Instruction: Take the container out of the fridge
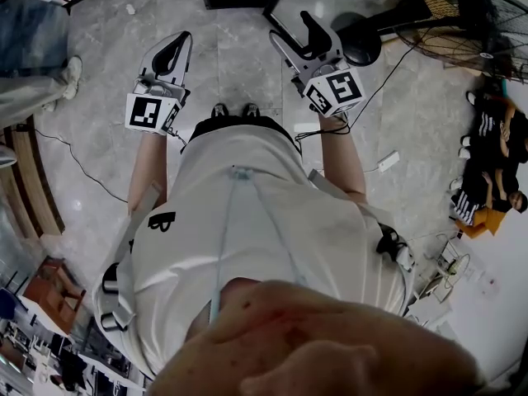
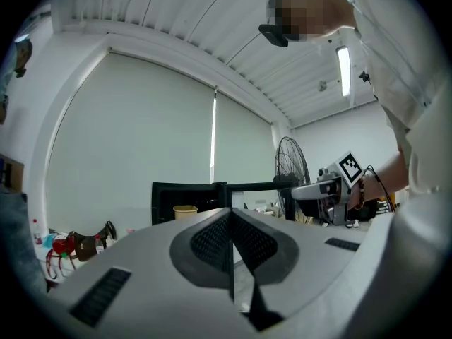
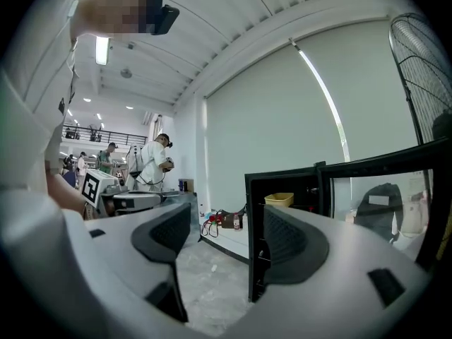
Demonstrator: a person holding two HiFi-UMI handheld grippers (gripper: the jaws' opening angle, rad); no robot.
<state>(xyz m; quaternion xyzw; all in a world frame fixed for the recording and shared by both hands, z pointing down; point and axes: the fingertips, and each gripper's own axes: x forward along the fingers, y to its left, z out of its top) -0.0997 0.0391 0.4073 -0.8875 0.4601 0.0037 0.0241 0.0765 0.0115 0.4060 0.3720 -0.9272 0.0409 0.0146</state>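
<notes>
The yellow container [image 3: 282, 200] sits high inside the open fridge [image 3: 251, 203]. It looks like light, stiff plastic, so take it by the rim. Left tongs [image 2: 232, 221] are pressed together, right tongs [image 3: 226, 223] stand apart, both empty.

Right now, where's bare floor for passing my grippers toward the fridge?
Bare grey floor lies between the left gripper and right gripper, up to the fridge. Crowded on the right: the open fridge door and fan.

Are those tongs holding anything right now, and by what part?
Nothing is held. The left tongs are shut with nothing between them; the right tongs stand open and empty. The yellow container sits inside the fridge.
</notes>
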